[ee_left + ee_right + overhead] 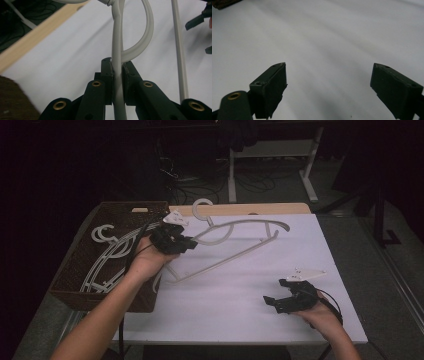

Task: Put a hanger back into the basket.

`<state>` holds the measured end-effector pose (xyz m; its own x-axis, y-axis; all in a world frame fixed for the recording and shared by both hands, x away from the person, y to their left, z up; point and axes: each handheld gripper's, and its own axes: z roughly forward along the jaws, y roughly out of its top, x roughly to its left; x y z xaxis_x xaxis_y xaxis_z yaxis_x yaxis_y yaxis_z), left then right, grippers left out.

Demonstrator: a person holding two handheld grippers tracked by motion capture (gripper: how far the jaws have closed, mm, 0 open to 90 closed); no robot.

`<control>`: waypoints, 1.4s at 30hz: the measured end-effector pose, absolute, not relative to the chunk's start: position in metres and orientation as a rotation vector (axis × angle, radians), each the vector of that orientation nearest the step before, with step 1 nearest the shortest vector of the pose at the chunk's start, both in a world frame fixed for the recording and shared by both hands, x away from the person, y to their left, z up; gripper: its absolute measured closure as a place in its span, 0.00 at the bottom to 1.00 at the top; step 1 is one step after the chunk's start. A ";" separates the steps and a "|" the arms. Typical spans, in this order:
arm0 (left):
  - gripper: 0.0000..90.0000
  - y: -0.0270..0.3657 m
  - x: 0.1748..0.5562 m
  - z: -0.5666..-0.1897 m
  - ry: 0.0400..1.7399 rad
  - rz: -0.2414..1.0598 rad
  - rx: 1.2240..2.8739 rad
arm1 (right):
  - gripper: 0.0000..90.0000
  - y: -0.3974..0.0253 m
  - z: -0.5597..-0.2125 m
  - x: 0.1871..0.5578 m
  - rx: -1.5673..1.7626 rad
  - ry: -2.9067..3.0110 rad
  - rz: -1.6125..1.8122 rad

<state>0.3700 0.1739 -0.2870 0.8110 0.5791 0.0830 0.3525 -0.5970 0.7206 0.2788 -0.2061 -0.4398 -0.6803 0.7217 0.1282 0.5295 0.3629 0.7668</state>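
Plastic hanger [235,237], prob. light & stiff but slick, pinched at its shoulder by left tongs [117,68]; right tongs [329,85] gape wide w/ nothing between.

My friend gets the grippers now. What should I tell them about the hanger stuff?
Left gripper: shut on the hanger, clamped on its arm near the hook end. The hanger is over the white table, just right of the basket.
Right gripper: open, holding nothing, low over the table near its front right part.
Basket: at the table's left edge, with more white hangers lying in it.
Done: one hanger is gripped and outside the basket.
Left: likely finish moving it, then handle the ones in the basket. Which way the hanger is going cannot be told.
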 end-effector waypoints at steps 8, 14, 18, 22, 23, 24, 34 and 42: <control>0.91 0.221 0.376 -0.255 0.705 0.484 2.235 | 0.14 -0.207 -0.441 0.279 1.119 2.384 1.208; 0.91 0.270 0.383 -0.241 0.786 0.573 2.200 | 0.14 -0.209 -0.441 0.281 1.141 2.374 1.209; 0.91 0.306 0.387 -0.241 0.862 0.608 2.176 | 0.14 -0.210 -0.442 0.281 1.155 2.370 1.207; 0.91 0.341 0.389 -0.244 0.935 0.650 2.162 | 0.14 -0.210 -0.442 0.282 1.156 2.365 1.209; 0.91 0.349 0.389 -0.246 0.947 0.660 2.160 | 0.14 -0.210 -0.442 0.282 1.157 2.366 1.207; 0.91 0.357 0.389 -0.247 0.962 0.664 2.155 | 0.14 -0.210 -0.442 0.282 1.156 2.367 1.206; 0.91 0.420 0.383 -0.265 1.104 0.769 2.159 | 0.14 -0.209 -0.444 0.284 1.167 2.375 1.190; 0.91 0.450 0.383 -0.281 1.197 0.774 2.165 | 0.14 -0.208 -0.446 0.285 1.170 2.378 1.183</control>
